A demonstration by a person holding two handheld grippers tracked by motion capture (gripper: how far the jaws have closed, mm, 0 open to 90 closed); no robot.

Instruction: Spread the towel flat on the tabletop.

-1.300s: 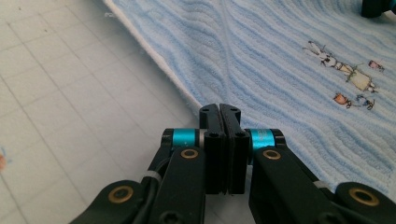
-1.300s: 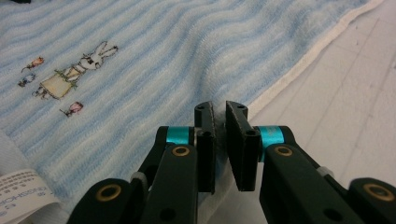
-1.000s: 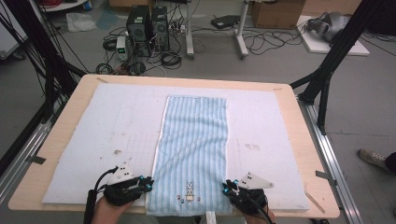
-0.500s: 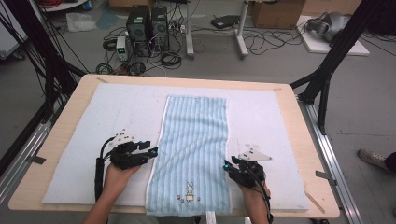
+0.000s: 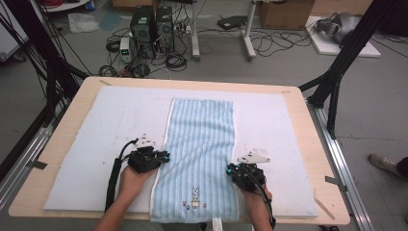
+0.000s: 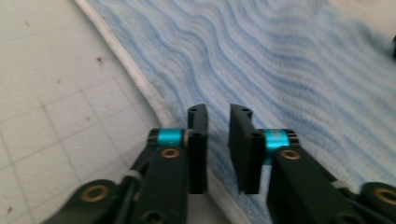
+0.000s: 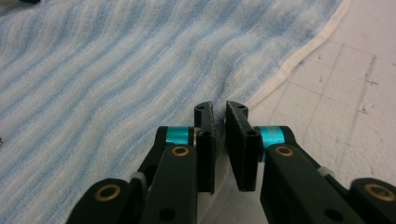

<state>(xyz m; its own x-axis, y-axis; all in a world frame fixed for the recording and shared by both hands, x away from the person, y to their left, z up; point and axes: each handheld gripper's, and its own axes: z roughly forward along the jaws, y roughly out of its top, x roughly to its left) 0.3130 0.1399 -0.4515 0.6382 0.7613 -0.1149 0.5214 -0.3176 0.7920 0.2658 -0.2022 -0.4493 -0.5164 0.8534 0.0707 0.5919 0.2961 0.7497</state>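
A light blue striped towel [image 5: 199, 134] lies flat and lengthwise on the white mat [image 5: 106, 120], with a small rabbit motif [image 5: 195, 197] near its front end. My left gripper [image 5: 162, 157] sits at the towel's left hem. In the left gripper view, the left gripper [image 6: 218, 114] has a narrow gap between its jaws, over the towel [image 6: 280, 70] and its white hem. My right gripper [image 5: 233, 169] is at the towel's right hem. The right gripper [image 7: 219, 108] has its jaws almost together, and a ridge of towel [image 7: 116, 70] rises into them.
The mat covers most of the wooden table [image 5: 310, 130]. Black frame legs [image 5: 337, 72] stand at the table's right, and others at its left. Computer boxes [image 5: 151, 24] and cables lie on the floor beyond the far edge.
Both grippers have moved away from the towel's front corners and up along its side hems, the left one farther. The towel itself has not shifted.
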